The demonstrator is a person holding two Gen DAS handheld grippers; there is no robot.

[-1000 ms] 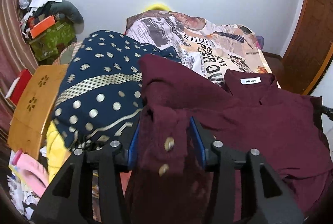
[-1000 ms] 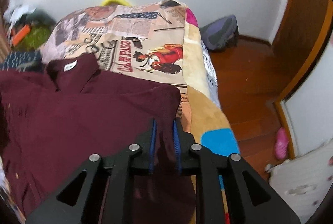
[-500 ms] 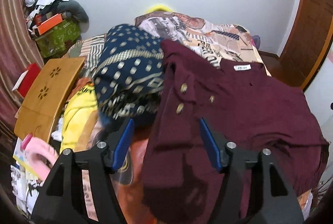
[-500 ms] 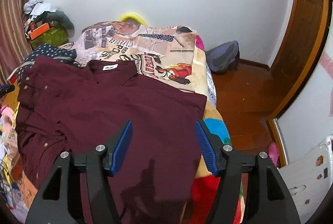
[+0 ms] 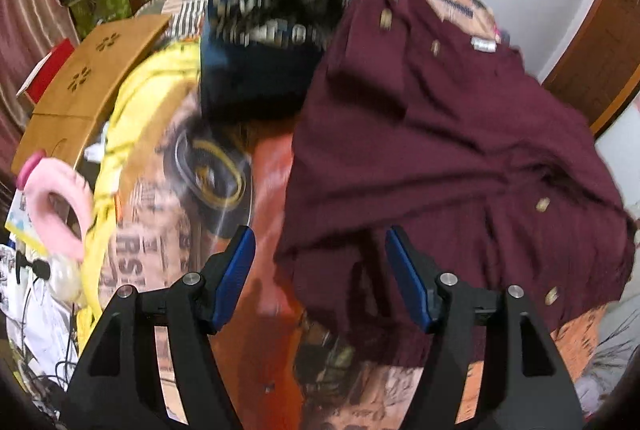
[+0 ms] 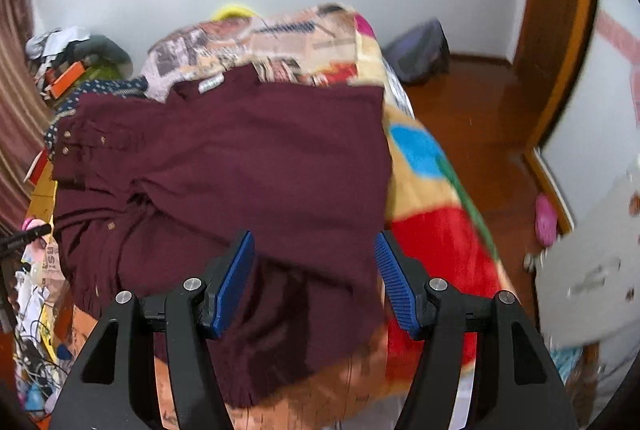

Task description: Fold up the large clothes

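A large maroon button shirt (image 5: 440,134) lies spread on the bed with the printed blanket (image 5: 168,214), collar and white label at the far end. It also shows in the right wrist view (image 6: 248,166), its left side bunched with buttons showing. My left gripper (image 5: 320,276) is open and empty above the shirt's near left hem. My right gripper (image 6: 314,278) is open and empty above the shirt's near right part. Both views are motion-blurred.
A navy dotted garment (image 5: 272,26) and a yellow cloth (image 5: 132,110) lie left of the shirt. A wooden lap table (image 5: 88,86), a pink neck pillow (image 5: 56,214) and clutter stand at the left. The bed's right edge (image 6: 452,198) drops to a wooden floor (image 6: 492,134).
Both grippers were shut on the maroon shirt a second ago, then opened and let it go. They have since pulled back toward the near hem, and the shirt now lies on the bed.
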